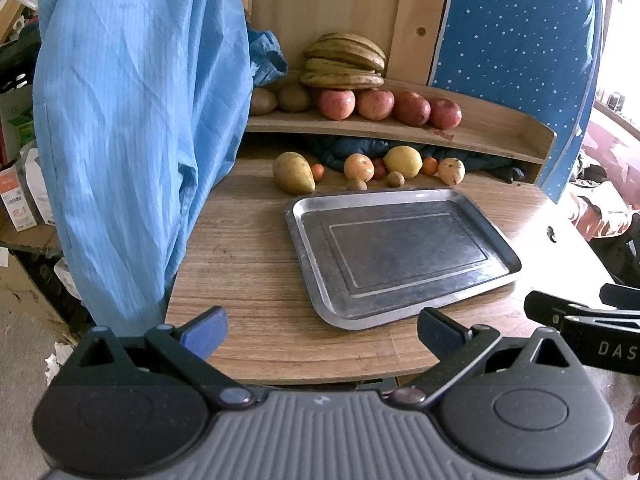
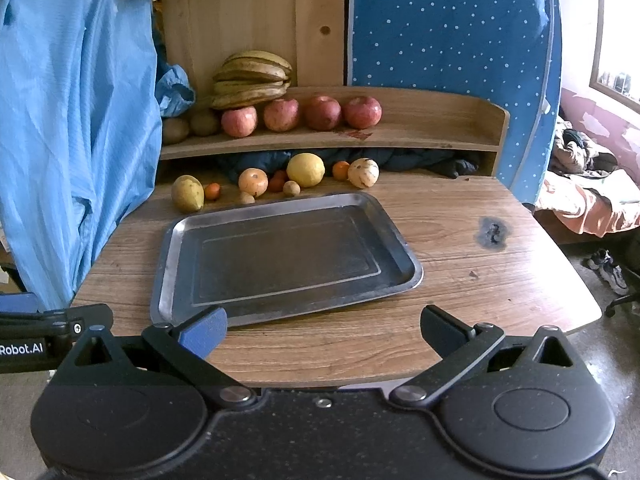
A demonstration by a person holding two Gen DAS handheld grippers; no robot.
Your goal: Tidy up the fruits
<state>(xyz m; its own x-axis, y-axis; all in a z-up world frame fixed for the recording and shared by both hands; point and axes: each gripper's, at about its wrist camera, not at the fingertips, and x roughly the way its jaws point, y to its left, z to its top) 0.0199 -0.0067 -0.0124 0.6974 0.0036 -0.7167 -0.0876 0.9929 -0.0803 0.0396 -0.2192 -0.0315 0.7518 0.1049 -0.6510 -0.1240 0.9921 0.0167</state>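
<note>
I had both tools hovering at the near edge of the wooden table, neither one gripping anything. The left tool was released, its fingers spread wide with only table between them, and the right tool was spread the same way, empty. Straight ahead of both sat a bare metal tray, its near rim just beyond the fingertips; from the left tool it lay ahead and a little to the right, from the right tool ahead and a little to the left. Beyond the tray's far rim, a row of loose fruit lay on the table: a yellow-green mango farthest left, a small orange fruit beside it, a pale orange tomato-like fruit, a lemon, another small orange and a pale striped melon-like fruit at the right end, with two small brown round fruits nearest the tray. Farther still, on the raised wooden shelf, four red apples stood in a line, two brownish fruits lay left of them, and a bunch of browning bananas was stacked behind. A blue garment hung at the left, and a blue dotted panel stood behind the shelf on the right. At the right edge of the left wrist view I could see the tip of the right tool.
</note>
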